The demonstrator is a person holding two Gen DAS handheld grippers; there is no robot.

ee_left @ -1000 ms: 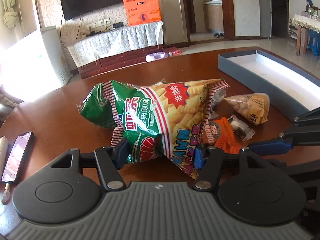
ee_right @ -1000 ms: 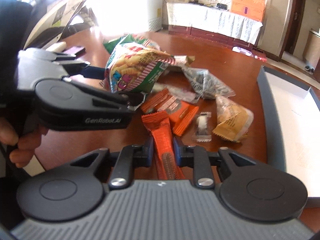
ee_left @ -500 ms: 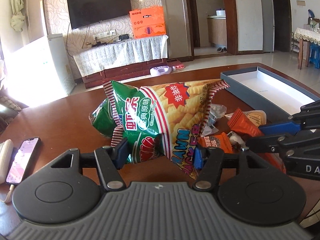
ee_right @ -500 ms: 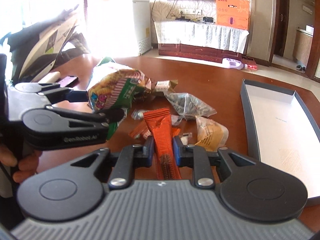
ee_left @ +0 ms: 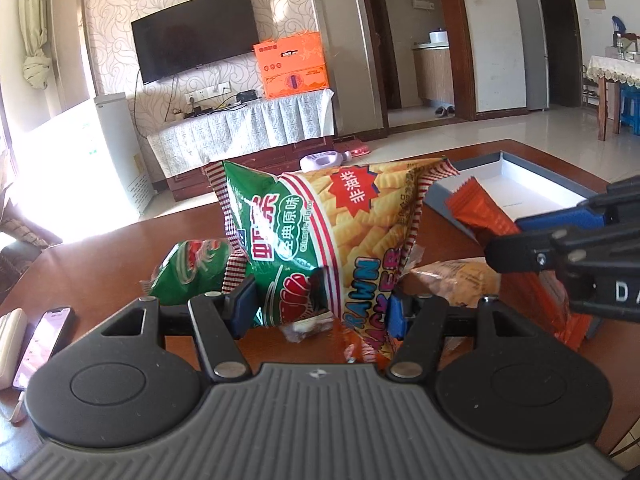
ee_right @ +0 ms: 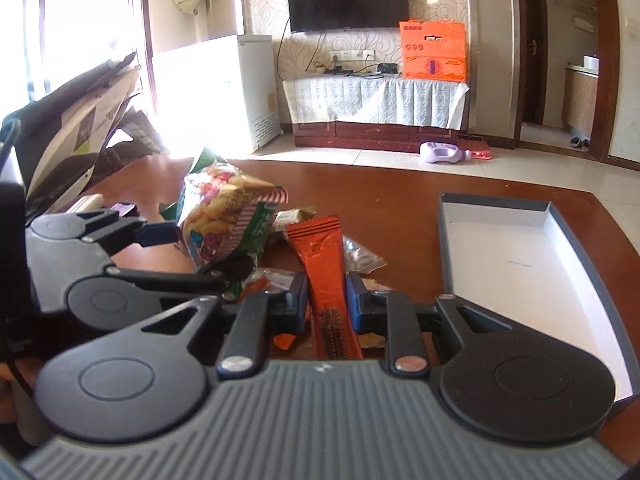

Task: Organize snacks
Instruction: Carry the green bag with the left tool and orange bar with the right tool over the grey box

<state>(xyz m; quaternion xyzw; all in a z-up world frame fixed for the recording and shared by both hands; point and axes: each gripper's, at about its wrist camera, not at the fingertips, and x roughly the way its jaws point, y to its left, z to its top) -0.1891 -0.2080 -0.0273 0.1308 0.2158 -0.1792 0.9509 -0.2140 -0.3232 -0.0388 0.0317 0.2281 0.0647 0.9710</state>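
Now that both packets have come up off the tabletop point(ee_right: 400, 196), the sorting has moved from picking to carrying. With its jaws held wide, the left claw point(ee_left: 322, 308) pinches the prawn cracker bag point(ee_left: 320, 232), lifted above the remaining pile; the right claw point(ee_right: 327, 304) is pressed tight on the orange wrapper point(ee_right: 322, 256). Both now hang near the open grey box point(ee_right: 516, 256), likely their destination

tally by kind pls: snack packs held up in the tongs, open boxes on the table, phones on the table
Snack packs held in tongs: 2 (prawn cracker bag in the left tongs, orange packet in the right tongs)
Open grey boxes: 1
Phones: 1
Total: 4
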